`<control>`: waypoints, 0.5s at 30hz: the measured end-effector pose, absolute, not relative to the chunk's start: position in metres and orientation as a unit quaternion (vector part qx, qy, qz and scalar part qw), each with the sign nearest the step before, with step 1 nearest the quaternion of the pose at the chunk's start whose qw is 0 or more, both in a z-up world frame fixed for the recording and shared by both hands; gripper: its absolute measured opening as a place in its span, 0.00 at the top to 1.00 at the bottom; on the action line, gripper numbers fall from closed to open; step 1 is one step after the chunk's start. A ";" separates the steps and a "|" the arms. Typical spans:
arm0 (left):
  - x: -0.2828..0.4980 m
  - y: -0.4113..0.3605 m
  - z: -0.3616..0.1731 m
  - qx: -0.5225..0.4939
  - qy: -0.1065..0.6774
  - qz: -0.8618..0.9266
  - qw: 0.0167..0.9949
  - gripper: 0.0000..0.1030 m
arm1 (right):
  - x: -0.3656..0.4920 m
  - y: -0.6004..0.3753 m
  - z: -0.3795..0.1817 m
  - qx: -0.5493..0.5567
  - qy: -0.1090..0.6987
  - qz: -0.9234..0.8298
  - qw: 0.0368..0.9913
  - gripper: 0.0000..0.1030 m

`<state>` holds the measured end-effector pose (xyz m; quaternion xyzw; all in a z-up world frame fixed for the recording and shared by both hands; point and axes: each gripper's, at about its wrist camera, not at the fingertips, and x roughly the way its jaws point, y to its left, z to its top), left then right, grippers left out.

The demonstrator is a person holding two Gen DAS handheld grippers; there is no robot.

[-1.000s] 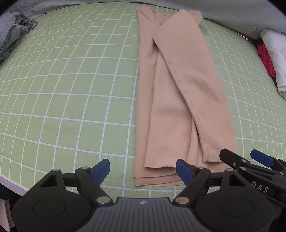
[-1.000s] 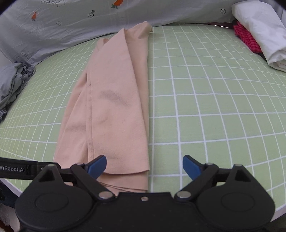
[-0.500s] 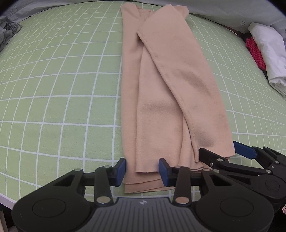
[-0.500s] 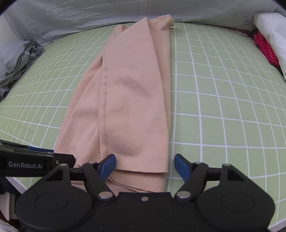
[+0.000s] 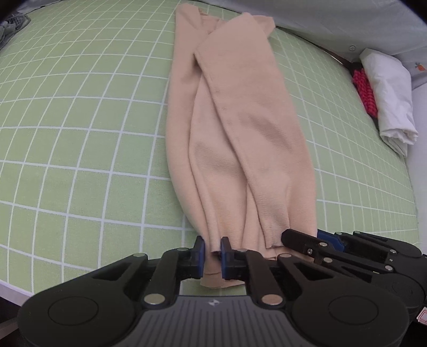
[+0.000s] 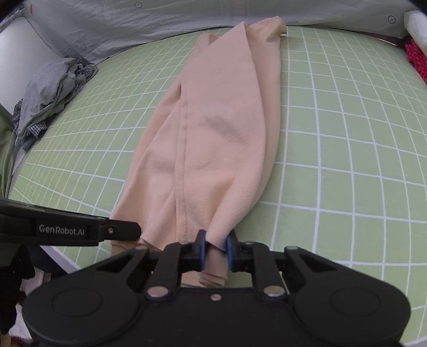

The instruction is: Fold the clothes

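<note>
Here, label by label, with places given from the beige garment:

Beige garment [image 5: 240, 138]: a long strip of soft peach-beige cloth, folded lengthwise in overlapping layers, lying on the green grid mat [image 5: 80, 133]. It reaches from the near edge of the mat to the far edge. A stitched seam runs along its length in the right wrist view [image 6: 184, 160].

Near end of the garment: gathered into two bunches, one in each gripper; the cloth narrows toward them and a little hem hangs out behind the pads.

Left gripper [image 5: 212, 256]: narrow, its blue pads pressed on the near left corner of the garment. In the right wrist view only its black side with the letters "GenRobot.AI" shows [image 6: 80, 231], at the left of the near end.

Right gripper [image 6: 215, 252]: narrow too, its blue pads pinching the near right corner of the garment. In the left wrist view it comes in from the right, just beside the near end, and its grip is partly hidden there.

Grey clothes pile [image 6: 50, 93]: crumpled, well apart from the garment, at the far left of the mat.

White folded cloth [image 5: 389, 98]: well to the right of the garment, at the mat's far right edge.

Red knitted item [image 5: 364, 88]: touching the white folded cloth, on the side nearer the garment.

Grey printed sheet [image 6: 133, 24]: behind the far end of the garment, beyond the mat.
</note>
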<state>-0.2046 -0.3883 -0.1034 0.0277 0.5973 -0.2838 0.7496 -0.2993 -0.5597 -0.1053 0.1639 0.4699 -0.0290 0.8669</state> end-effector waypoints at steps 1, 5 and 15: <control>-0.206 -0.389 -0.101 0.027 0.595 -0.291 0.749 0.89 | -0.303 -0.561 -0.100 0.169 0.467 -0.024 0.868 0.85; -0.202 -0.392 -0.056 0.000 0.562 -0.327 0.760 0.89 | -0.312 -0.566 -0.067 0.163 0.441 -0.001 0.883 0.86; -0.142 -0.434 0.048 -0.049 0.420 -0.363 0.831 0.89 | -0.249 -0.606 0.035 0.140 0.297 0.015 0.945 0.88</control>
